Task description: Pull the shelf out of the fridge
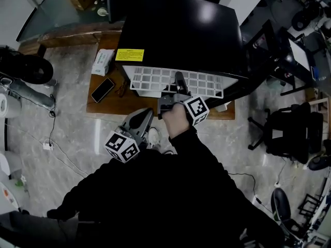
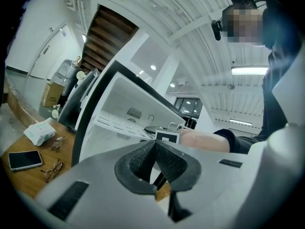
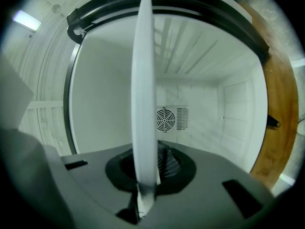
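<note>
The black mini fridge (image 1: 181, 30) stands on a wooden table with its door swung open to the right. Its white grid shelf (image 1: 155, 80) sticks partway out of the front. My right gripper (image 1: 179, 82) is shut on the shelf's front edge. In the right gripper view the shelf (image 3: 143, 80) runs edge-on as a white band between the pads, with the white fridge interior and its fan (image 3: 165, 119) behind. My left gripper (image 1: 149, 112) hangs below and left of the shelf, apart from it. Its jaws (image 2: 155, 144) are shut on nothing.
On the wooden table (image 1: 119, 106) left of the fridge lie a phone (image 1: 103, 89), a pair of glasses (image 1: 121, 87) and a tissue pack (image 1: 104, 62). The open fridge door (image 1: 256, 56) and an office chair (image 1: 289, 133) stand to the right. Cables run over the floor.
</note>
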Available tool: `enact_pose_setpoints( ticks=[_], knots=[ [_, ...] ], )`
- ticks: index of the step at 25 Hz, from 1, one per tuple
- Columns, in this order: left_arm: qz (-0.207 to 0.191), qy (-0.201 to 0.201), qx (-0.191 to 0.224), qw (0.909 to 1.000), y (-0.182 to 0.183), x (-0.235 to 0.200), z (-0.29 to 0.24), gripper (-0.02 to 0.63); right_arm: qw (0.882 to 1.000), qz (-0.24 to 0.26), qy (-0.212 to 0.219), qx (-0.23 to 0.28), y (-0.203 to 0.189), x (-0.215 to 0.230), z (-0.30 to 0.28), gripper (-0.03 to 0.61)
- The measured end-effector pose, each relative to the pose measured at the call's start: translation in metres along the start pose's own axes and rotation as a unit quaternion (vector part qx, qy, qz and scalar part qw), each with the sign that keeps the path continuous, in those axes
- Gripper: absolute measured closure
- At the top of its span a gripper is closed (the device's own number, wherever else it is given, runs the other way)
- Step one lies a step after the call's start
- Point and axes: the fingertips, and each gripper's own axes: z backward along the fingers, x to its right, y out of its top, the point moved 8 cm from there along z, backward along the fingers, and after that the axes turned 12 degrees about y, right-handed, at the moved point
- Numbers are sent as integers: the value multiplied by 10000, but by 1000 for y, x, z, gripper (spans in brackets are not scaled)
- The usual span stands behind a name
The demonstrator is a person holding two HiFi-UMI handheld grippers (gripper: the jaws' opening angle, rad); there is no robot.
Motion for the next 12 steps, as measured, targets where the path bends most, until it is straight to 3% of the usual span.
enact_pose_setpoints(
  ticks=[12],
  knots=[
    [-34,234,175,9996,-13,32,57,607,9997,44,-57,-243,-8,-16,51,549]
  ],
)
